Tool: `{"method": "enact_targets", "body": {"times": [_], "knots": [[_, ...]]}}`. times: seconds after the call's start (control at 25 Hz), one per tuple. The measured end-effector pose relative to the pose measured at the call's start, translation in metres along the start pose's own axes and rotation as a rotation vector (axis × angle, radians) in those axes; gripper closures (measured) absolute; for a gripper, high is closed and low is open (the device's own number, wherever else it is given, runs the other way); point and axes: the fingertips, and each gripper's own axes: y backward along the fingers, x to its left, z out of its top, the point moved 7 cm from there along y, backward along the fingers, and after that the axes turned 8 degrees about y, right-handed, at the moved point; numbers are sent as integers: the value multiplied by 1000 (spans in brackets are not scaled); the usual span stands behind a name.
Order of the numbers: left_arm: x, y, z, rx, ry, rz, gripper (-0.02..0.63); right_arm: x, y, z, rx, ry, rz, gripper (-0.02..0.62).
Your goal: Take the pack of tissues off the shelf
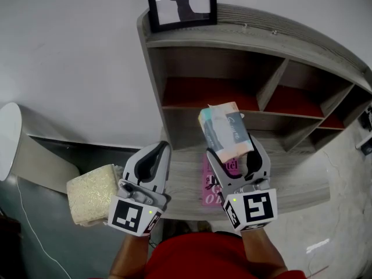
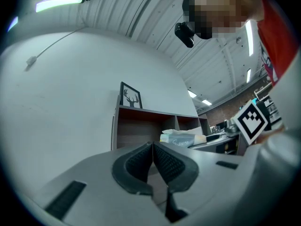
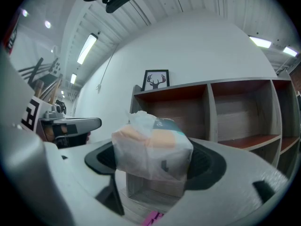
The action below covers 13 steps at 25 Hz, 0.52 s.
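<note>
The pack of tissues (image 1: 226, 131), clear wrap with teal and peach print, is held in the air in front of the grey wooden shelf (image 1: 244, 32). My right gripper (image 1: 235, 156) is shut on it, with a pad pressed on each side. In the right gripper view the pack (image 3: 153, 147) fills the gap of the gripper (image 3: 153, 160), with the shelf (image 3: 207, 86) behind it. My left gripper (image 1: 157, 151) hangs beside it on the left, shut and empty. In the left gripper view its pads (image 2: 141, 161) meet, and the pack (image 2: 181, 138) shows past them.
A framed deer picture (image 1: 181, 2) stands on the shelf top. A pink book (image 1: 216, 185) lies on the lower board under the right gripper. A beige textured bundle (image 1: 93, 193) sits at the lower left, next to a white round object (image 1: 9, 135). The shelf compartments have red floors.
</note>
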Motion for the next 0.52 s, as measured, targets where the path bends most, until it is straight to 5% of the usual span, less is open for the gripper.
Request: {"method": "enact_targets", "body": {"times": [0.52], "knots": [[1, 2, -2, 1, 0, 17, 597, -1, -2, -1, -1, -11, 1, 192]]}}
